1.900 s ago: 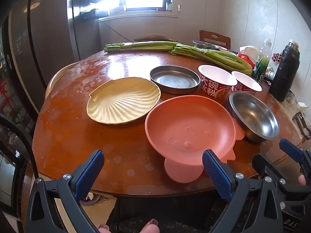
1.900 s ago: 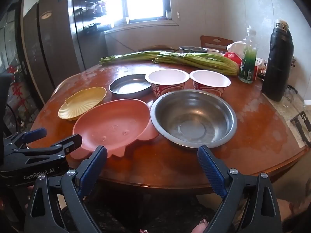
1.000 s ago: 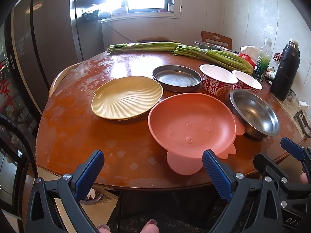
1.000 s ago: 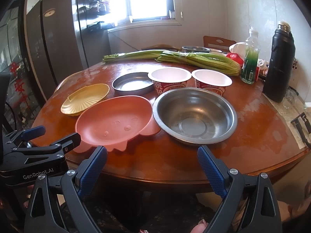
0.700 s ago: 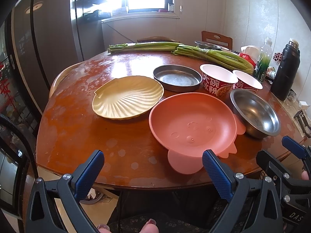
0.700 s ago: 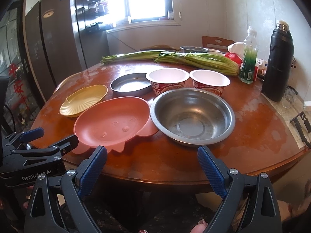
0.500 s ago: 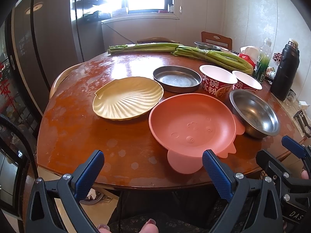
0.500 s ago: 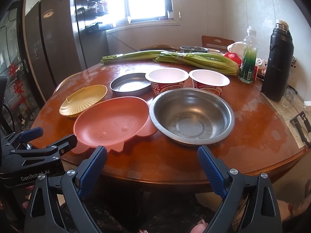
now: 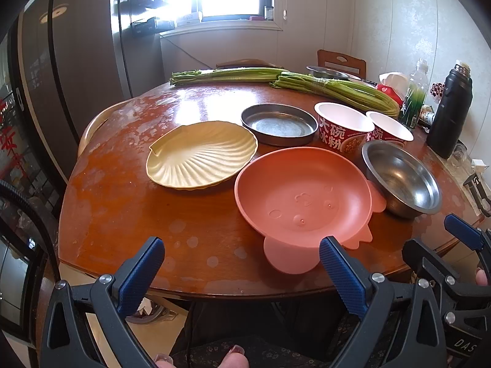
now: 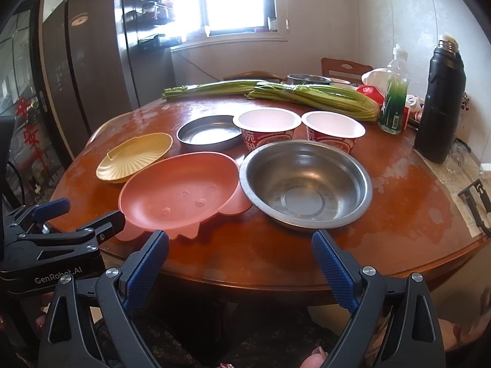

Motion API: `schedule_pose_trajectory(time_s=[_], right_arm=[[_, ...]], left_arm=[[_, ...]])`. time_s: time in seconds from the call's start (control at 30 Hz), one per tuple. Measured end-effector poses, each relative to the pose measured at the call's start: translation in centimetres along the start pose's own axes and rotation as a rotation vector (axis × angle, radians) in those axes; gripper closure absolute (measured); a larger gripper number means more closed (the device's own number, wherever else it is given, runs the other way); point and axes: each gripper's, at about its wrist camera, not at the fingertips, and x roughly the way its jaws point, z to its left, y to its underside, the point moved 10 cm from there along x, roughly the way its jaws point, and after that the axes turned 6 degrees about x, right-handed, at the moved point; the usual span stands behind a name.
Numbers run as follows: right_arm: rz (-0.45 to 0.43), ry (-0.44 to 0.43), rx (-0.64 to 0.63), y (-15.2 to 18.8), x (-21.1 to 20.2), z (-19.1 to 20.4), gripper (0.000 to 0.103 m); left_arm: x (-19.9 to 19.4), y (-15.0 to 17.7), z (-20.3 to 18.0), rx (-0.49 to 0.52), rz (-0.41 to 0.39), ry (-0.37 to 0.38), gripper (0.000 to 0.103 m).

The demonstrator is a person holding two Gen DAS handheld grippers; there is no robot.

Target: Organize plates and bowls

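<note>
— Which step is this?

— The start, I judge: nothing is stacked yet. Both claws hang off the near edge of the counter [image 9: 129,214], empty. The left claw [image 9: 242,268] is spread wide, and the right claw [image 10: 241,263] is just as wide.

— Where do the dishes lie?

— In the left view the pink plate [image 9: 302,197] sits at twelve to one o'clock from the left claw, its near tab just past the right pad. The yellow shell plate [image 9: 201,155] is at eleven o'clock, farther in. The steel bowl [image 10: 305,184] lies at twelve o'clock from the right claw, touching the pink plate's rim.

— And next?

— Probably advance one claw and straddle a rim, then close it. The two paper bowls [image 10: 267,128] and the steel pan [image 10: 208,133] wait behind.
</note>
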Motion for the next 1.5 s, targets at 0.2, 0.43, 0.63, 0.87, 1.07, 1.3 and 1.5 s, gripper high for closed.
schedule_pose_trajectory(time_s=[0.2,0.43,0.63,0.87,1.07,1.3,1.5], right_arm=[[-0.002,0.003,-0.003,0.0,0.1,0.0,0.008],[0.007,0.002,-0.007,0.1,0.3,0.1,0.008],[0.007,0.005,-0.013,-0.3,0.5,0.2,0.008],[-0.001,0.012,-0.023,-1.7,0.9,1.1,0.008],[0.019,0.012,-0.038,-2.5,2.1,2.1,0.008],[0.025,-0.009,-0.073,-4.3,3.6,4.0,0.008],[0.042,-0.033,-0.096,-5.9,5.3,5.9,0.008]], left_arm=[[0.0,0.1,0.0,0.003,0.000,0.002,0.002],[0.1,0.1,0.0,0.001,-0.001,0.001,0.002],[0.3,0.0,0.4,-0.009,0.000,0.004,0.002],[0.5,-0.4,1.6,-0.018,-0.004,-0.014,0.002],[1.1,-1.2,3.2,-0.039,0.001,-0.024,0.002],[2.5,-1.9,6.0,-0.093,0.023,-0.038,0.002],[3.6,-2.7,8.4,-0.136,0.037,-0.053,0.002]])
